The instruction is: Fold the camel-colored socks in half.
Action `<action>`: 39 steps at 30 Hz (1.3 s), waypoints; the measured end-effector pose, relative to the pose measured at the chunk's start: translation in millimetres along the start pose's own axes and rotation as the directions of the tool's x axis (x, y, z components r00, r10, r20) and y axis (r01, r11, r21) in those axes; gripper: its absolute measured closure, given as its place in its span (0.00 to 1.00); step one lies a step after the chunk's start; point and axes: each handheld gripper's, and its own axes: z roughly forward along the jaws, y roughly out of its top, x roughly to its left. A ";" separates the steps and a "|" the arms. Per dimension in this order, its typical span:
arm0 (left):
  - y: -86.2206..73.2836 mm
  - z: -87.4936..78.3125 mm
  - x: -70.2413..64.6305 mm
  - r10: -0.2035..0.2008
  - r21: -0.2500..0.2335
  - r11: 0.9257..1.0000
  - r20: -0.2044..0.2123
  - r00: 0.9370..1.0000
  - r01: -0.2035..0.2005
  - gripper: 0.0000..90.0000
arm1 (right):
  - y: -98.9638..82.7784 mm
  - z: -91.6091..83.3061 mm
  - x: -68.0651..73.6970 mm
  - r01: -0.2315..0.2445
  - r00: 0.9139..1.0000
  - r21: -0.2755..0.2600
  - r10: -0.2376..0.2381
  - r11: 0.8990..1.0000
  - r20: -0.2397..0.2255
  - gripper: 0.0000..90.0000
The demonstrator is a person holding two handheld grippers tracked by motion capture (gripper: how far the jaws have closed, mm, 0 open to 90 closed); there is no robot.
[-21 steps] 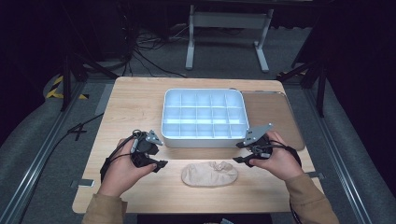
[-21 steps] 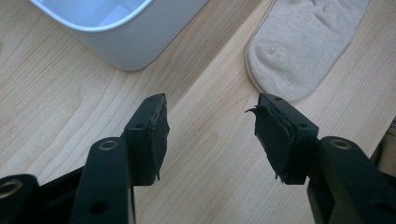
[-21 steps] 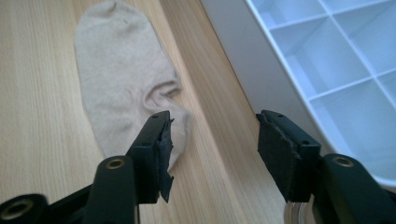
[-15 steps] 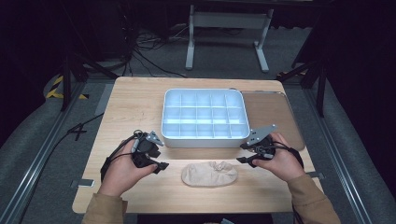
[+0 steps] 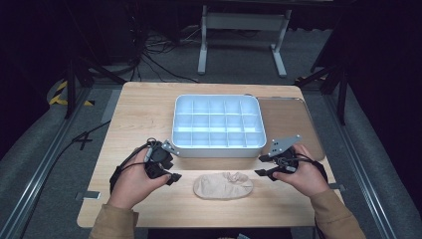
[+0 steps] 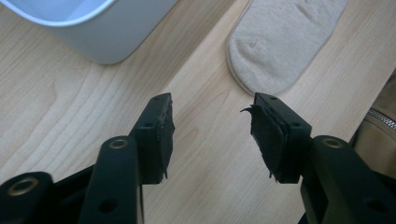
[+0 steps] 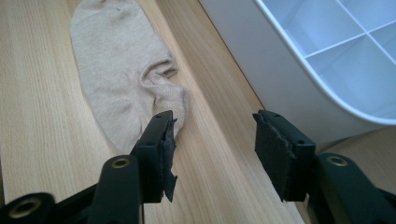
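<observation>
No writing or brand can be read on anything in view.

The surface (image 5: 144, 114) is pale wood and takes up the middle of the high view. On it, at centre, sits a white tray (image 5: 217, 150) split into many small compartments; its corner shows at the upper left of the left gripper view (image 6: 107, 44) and its wall runs down the right side of the right gripper view (image 7: 280, 88). A brown mat (image 5: 288, 119) lies against the tray's right side.

The beige sock (image 5: 223, 185) lies flat in the lower centre of the high view, just below the tray and between the two grippers. In the left gripper view its rounded end (image 6: 280, 42) sits at the upper right, just beyond the right jaw's tip and apart from it. In the right gripper view the sock (image 7: 121, 79) stretches up the left half, its wrinkled opening end by the left jaw's tip; whether they touch cannot be told.

The left gripper (image 5: 166, 172) has its jaws apart over bare wood, as does the right gripper (image 5: 263, 167).
</observation>
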 end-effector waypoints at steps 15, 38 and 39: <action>10.2 4.1 -6.0 0.003 -0.010 1.000 0.018 1.000 -0.002 0.55 | -2.0 0.5 5.6 -0.054 0.998 0.045 0.055 0.998 -0.021 0.61; 35.3 35.5 -20.9 0.029 0.009 1.000 0.104 0.994 -0.030 0.63 | -10.7 0.6 18.3 -0.034 0.999 0.055 0.035 0.998 -0.010 0.60; 35.7 39.1 -21.2 0.025 0.008 1.000 0.102 0.994 -0.026 0.64 | -10.0 1.3 19.5 -0.034 0.999 0.057 0.034 0.998 -0.014 0.60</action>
